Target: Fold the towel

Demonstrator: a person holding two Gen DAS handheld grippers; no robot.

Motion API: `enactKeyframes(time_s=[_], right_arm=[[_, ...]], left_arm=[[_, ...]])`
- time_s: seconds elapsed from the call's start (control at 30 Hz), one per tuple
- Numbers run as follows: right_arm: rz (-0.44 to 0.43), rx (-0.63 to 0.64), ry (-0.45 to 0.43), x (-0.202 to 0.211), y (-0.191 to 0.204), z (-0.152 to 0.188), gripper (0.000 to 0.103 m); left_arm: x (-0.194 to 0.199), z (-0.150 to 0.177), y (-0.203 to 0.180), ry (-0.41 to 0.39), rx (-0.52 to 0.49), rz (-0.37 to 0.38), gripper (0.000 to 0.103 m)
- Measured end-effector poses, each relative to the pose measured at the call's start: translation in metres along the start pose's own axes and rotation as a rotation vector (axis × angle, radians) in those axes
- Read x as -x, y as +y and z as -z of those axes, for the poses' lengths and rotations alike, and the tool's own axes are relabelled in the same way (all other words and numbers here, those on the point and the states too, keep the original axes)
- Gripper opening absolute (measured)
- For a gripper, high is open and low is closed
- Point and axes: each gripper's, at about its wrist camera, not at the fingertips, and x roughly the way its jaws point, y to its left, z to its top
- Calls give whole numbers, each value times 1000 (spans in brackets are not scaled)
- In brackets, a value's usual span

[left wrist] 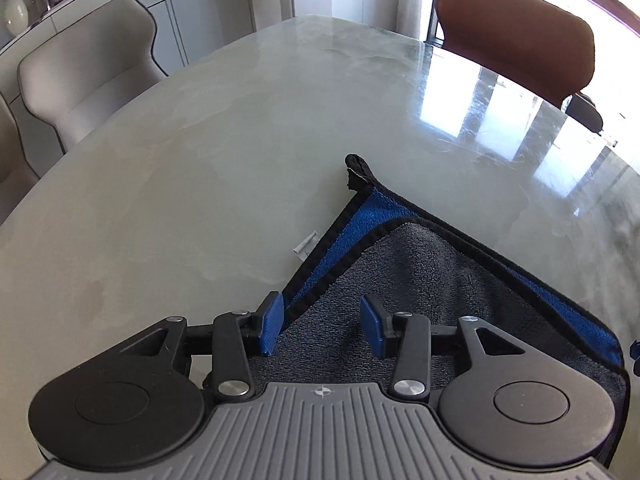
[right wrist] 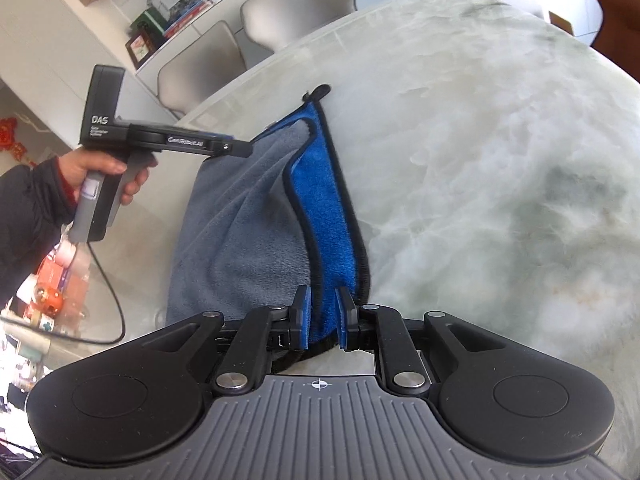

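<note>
I see towel (right wrist: 248, 220) half-folded on tabletop (left wrist: 200, 140) — soft, limp, light plush. Left tool (left wrist: 322, 330) spread above grey layer, gripping nothing. Right tool (right wrist: 323, 320) pinches blue hem at 6 o'clock. I'd grab black-bound corners — fabric sags elsewhere.

Both claws look the same: ribbed grey housing, two big black round discs either side, black linkage arms with shiny silver screws, blue pads on black fingers. A little crosshair mark sits mid-housing behind the left claw (left wrist: 320, 326) and the right claw (right wrist: 323, 318). The left one's black body has white "DAS" lettering, a grey handle and a black cable trailing off. Dark sleeve (right wrist: 28, 216), red cuff lining.
</note>
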Motion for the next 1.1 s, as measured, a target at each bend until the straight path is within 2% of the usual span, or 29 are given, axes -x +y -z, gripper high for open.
enactKeyframes(time_s=[0.23,0.37,0.57,0.7,0.8,0.87,0.93,1.1], right_arm=[[-4,-2,29,-6,6,2,15],[0,-14,37,-7,5,3,15],[3,-19,43,-10,5,4,15],[7,-21,46,-11,5,5,15],[6,-26,49,-11,5,6,17],[2,-29,46,-9,5,7,26],[4,-29,38,-9,5,8,29],[10,-17,38,-10,8,10,30]], left_arm=[[-14,-12,-4,31,-110,36,44],[-16,-14,-8,18,-147,66,37],[-19,-13,-17,15,-204,72,27],[-20,-15,-16,25,-209,78,26],[-20,-16,-16,27,-207,72,13],[-20,-16,-17,21,-208,50,5],[-16,-16,-16,6,-198,27,4],[-8,-18,-7,-15,-146,19,4]])
